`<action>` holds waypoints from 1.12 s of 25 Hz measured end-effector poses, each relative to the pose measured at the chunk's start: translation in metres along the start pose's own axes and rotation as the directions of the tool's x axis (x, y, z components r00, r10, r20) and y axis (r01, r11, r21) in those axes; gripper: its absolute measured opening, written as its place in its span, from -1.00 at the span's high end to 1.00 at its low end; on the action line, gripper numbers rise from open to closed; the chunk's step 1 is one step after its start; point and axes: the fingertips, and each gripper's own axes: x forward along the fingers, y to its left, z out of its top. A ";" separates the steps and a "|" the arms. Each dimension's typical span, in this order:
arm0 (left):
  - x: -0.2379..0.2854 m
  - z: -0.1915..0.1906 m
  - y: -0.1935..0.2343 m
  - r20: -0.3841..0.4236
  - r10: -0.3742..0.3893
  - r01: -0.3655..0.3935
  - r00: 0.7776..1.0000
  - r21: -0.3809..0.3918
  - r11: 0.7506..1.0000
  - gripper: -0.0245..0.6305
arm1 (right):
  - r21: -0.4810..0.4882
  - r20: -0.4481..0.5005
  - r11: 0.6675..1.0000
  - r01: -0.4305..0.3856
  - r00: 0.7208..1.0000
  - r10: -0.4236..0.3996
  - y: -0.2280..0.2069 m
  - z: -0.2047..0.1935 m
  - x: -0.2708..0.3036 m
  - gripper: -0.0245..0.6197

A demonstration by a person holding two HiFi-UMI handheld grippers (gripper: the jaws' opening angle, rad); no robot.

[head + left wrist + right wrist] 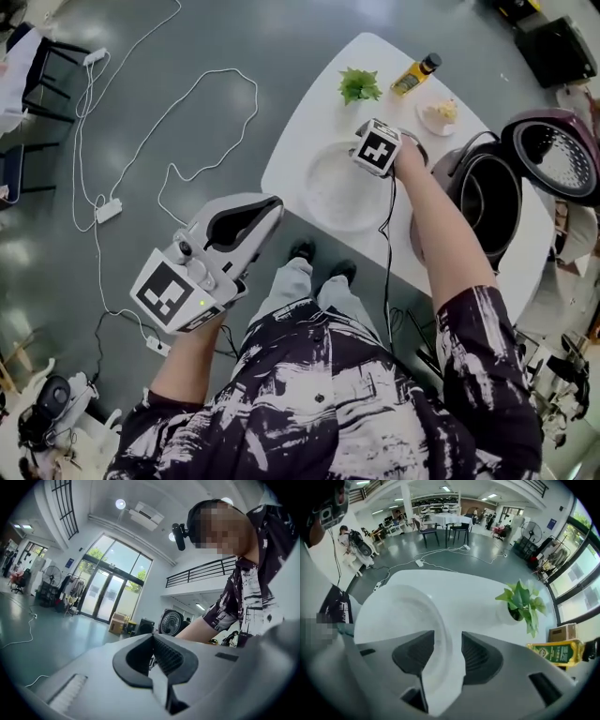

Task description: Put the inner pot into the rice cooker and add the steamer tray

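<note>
A white round steamer tray [333, 192] lies on the white table [309, 131], left of the rice cooker [448, 169]. The cooker's lid [555, 155] stands open; its hollow is dark, and I cannot tell the inner pot from the wall. My right gripper [378, 150] points down over the tray's right rim. In the right gripper view the tray [403, 616] has its rim between the parted jaws of the right gripper [447, 641], and the pads are not pressing on it. My left gripper [272, 208] hangs over the floor left of the table, and the left gripper [152, 641] is shut and holds nothing.
At the table's far end stand a small green plant [359, 84], a yellow oil bottle [415, 75] and a small dish of food [439, 114]. White cables [169, 122] and a power strip [108, 211] lie on the grey floor. My feet are at the table's near edge.
</note>
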 end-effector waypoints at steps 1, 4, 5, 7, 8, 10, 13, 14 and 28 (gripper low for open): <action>-0.001 -0.003 0.000 -0.001 0.002 -0.002 1.000 -0.001 1.000 0.91 | -0.004 -0.008 1.000 -0.007 1.000 0.007 0.001 -0.002 0.006 0.39; -0.002 -0.010 -0.001 0.006 0.010 -0.011 1.000 0.002 1.000 0.91 | -0.044 -0.036 0.999 -0.001 0.999 -0.001 0.000 -0.005 0.018 0.64; -0.003 -0.011 -0.001 0.006 0.014 -0.014 1.000 -0.001 1.000 0.91 | -0.058 -0.044 0.998 0.004 0.999 -0.007 0.000 -0.005 0.020 0.78; -0.007 -0.011 -0.003 0.002 0.016 -0.016 1.000 -0.008 1.000 0.91 | -0.057 -0.048 0.998 0.006 0.999 -0.009 0.004 -0.005 0.022 0.81; -0.009 -0.009 -0.004 0.001 0.015 -0.015 1.000 -0.010 1.000 0.91 | -0.050 -0.047 0.999 0.005 0.999 -0.007 0.006 -0.005 0.021 0.81; -0.011 -0.006 -0.006 0.003 0.012 -0.012 1.000 -0.013 1.000 0.91 | -0.044 -0.047 0.999 -0.001 0.999 -0.001 0.009 -0.004 0.016 0.82; -0.009 -0.005 -0.007 0.003 0.008 -0.008 1.000 -0.012 1.000 0.91 | -0.010 -0.058 0.999 -0.036 0.998 0.036 0.013 -0.006 0.013 0.88; -0.007 -0.005 -0.007 0.002 0.006 -0.006 1.000 -0.011 1.000 0.91 | 0.025 -0.060 0.998 -0.055 0.997 0.057 0.014 -0.009 0.013 0.90; 0.031 0.026 -0.040 0.023 -0.121 0.120 0.992 0.050 0.992 0.91 | 0.566 0.170 0.810 -0.152 0.983 0.066 -0.005 -0.002 -0.083 0.92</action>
